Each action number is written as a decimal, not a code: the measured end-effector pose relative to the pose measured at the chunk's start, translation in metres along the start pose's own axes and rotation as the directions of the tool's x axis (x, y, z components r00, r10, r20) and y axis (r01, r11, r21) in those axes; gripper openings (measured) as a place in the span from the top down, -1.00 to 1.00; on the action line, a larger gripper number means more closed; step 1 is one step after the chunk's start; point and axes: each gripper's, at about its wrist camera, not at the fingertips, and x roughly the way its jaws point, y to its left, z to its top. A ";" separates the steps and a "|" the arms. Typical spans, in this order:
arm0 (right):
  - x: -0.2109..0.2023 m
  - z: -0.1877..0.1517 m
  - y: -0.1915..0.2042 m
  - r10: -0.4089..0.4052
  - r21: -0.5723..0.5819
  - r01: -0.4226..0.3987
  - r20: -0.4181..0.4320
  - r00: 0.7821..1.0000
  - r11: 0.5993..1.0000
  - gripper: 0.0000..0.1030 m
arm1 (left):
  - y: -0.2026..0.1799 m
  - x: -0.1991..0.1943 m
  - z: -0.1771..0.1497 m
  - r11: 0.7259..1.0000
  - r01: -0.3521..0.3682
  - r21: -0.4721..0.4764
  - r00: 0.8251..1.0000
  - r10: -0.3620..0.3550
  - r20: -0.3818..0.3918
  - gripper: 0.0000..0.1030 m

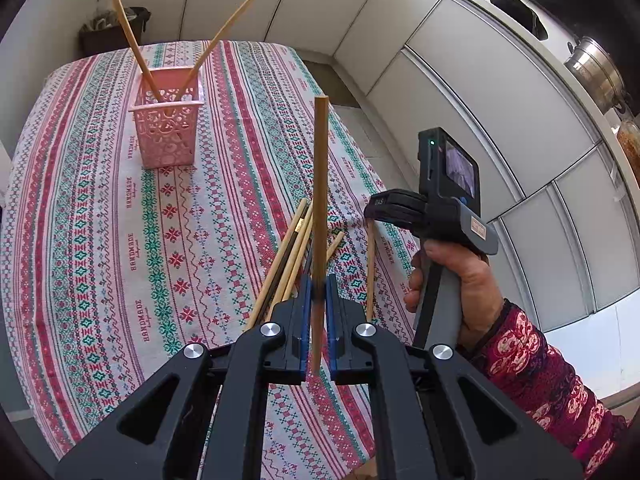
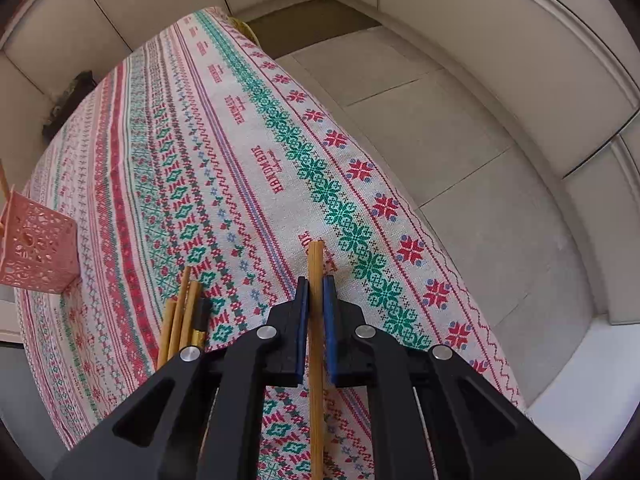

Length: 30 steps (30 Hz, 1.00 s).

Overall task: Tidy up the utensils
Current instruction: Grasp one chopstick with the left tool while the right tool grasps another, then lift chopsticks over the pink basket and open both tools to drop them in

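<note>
Your left gripper [image 1: 319, 292] is pinching a slim wooden chopstick [image 1: 320, 200] upright; your right gripper [image 2: 316, 300] is pinching another stick [image 2: 316, 340], with the lacy pink basket [image 1: 168, 128] at eleven o'clock.

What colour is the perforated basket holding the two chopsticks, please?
Pink; the basket shows best in the left wrist view.

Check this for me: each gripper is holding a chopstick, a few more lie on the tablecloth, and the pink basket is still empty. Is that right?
Not quite. The pink basket is not empty: the left wrist view shows two chopsticks standing in it. The rest holds: the left gripper and right gripper each pinch a chopstick, and loose chopsticks lie on the tablecloth.
</note>
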 end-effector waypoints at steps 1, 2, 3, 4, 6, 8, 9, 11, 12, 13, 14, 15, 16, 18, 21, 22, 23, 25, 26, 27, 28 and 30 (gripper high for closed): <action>-0.009 -0.003 0.001 0.018 -0.010 -0.018 0.028 0.999 1.000 0.85 | 0.000 -0.004 0.000 1.000 -0.002 -0.002 1.000 0.002 0.011 0.88; -0.020 -0.007 0.002 0.033 -0.023 -0.032 0.056 0.998 0.999 0.85 | -0.001 -0.009 0.000 1.000 -0.003 -0.005 1.000 0.003 0.022 0.88; -0.032 -0.011 0.003 0.050 -0.036 -0.047 0.086 0.995 0.998 0.85 | -0.002 -0.013 0.000 1.000 -0.007 -0.006 0.999 0.007 0.035 0.88; -0.046 -0.015 0.003 0.071 -0.048 -0.066 0.120 0.990 0.997 0.85 | -0.003 -0.017 0.000 1.000 -0.012 -0.003 0.999 0.012 0.047 0.88; -0.071 -0.021 0.002 0.113 -0.063 -0.103 0.173 0.978 0.993 0.85 | -0.007 -0.026 0.000 1.000 -0.024 0.004 0.997 0.023 0.080 0.88; -0.099 -0.030 -0.002 0.156 -0.083 -0.140 0.229 0.961 0.987 0.85 | -0.011 -0.036 -0.001 0.999 -0.045 0.010 0.992 0.044 0.115 0.88; -0.114 -0.035 -0.002 0.170 -0.095 -0.149 0.260 0.951 0.984 0.85 | -0.014 -0.042 -0.002 0.998 -0.066 0.016 0.988 0.063 0.138 0.88; -0.139 -0.044 -0.004 0.198 -0.124 -0.166 0.319 0.927 0.978 0.85 | -0.020 -0.055 -0.003 0.994 -0.105 0.024 0.978 0.099 0.186 0.88; -0.151 -0.048 -0.002 0.208 -0.141 -0.168 0.351 0.913 0.976 0.85 | -0.022 -0.061 -0.003 0.993 -0.116 0.026 0.972 0.109 0.207 0.88; -0.163 -0.050 0.001 0.211 -0.156 -0.162 0.386 0.898 0.974 0.85 | -0.025 -0.068 -0.003 0.991 -0.129 0.028 0.966 0.120 0.229 0.88; -0.173 -0.053 0.003 0.219 -0.168 -0.162 0.416 0.883 0.972 0.85 | -0.028 -0.075 -0.003 0.988 -0.150 0.030 0.957 0.138 0.254 0.88; -0.184 -0.058 0.003 0.234 -0.179 -0.171 0.441 0.866 0.969 0.85 | -0.032 -0.082 -0.003 0.984 -0.176 0.036 0.947 0.159 0.278 0.88; -0.192 -0.059 0.004 0.244 -0.184 -0.177 0.463 0.852 0.967 0.85 | -0.035 -0.089 -0.003 0.978 -0.204 0.043 0.936 0.182 0.301 0.88; -0.212 -0.065 0.005 0.266 -0.204 -0.186 0.504 0.822 0.961 0.85 | -0.039 -0.100 -0.003 0.966 -0.253 0.050 0.914 0.222 0.339 0.88; -0.240 -0.068 0.011 0.303 -0.238 -0.202 0.547 0.780 0.950 0.85 | -0.042 -0.115 0.000 0.952 -0.304 0.044 0.883 0.264 0.388 0.88; -0.248 -0.067 0.013 0.317 -0.244 -0.214 0.556 0.768 0.946 0.85 | -0.042 -0.120 0.001 0.947 -0.318 0.041 0.873 0.276 0.403 0.88; -0.257 -0.067 0.015 0.332 -0.250 -0.226 0.566 0.754 0.941 0.85 | -0.043 -0.124 0.002 0.941 -0.335 0.039 0.861 0.289 0.419 0.88; -0.277 -0.066 0.018 0.354 -0.268 -0.237 0.586 0.729 0.934 0.85 | -0.045 -0.132 0.006 0.926 -0.375 0.043 0.835 0.317 0.449 0.88; -0.285 -0.066 0.021 0.364 -0.279 -0.241 0.595 0.716 0.930 0.85 | -0.044 -0.135 0.008 0.922 -0.386 0.041 0.825 0.324 0.463 0.88; -0.294 -0.065 0.024 0.376 -0.290 -0.247 0.605 0.702 0.925 0.85 | -0.044 -0.139 0.010 0.920 -0.390 0.040 0.818 0.326 0.474 0.88; -0.302 -0.064 0.027 0.387 -0.301 -0.249 0.613 0.689 0.921 0.85 | -0.044 -0.143 0.013 0.918 -0.394 0.039 0.812 0.328 0.483 0.88; -0.315 -0.061 0.033 0.405 -0.319 -0.255 0.624 0.668 0.913 0.85 | -0.043 -0.150 0.020 0.914 -0.404 0.034 0.797 0.334 0.504 0.88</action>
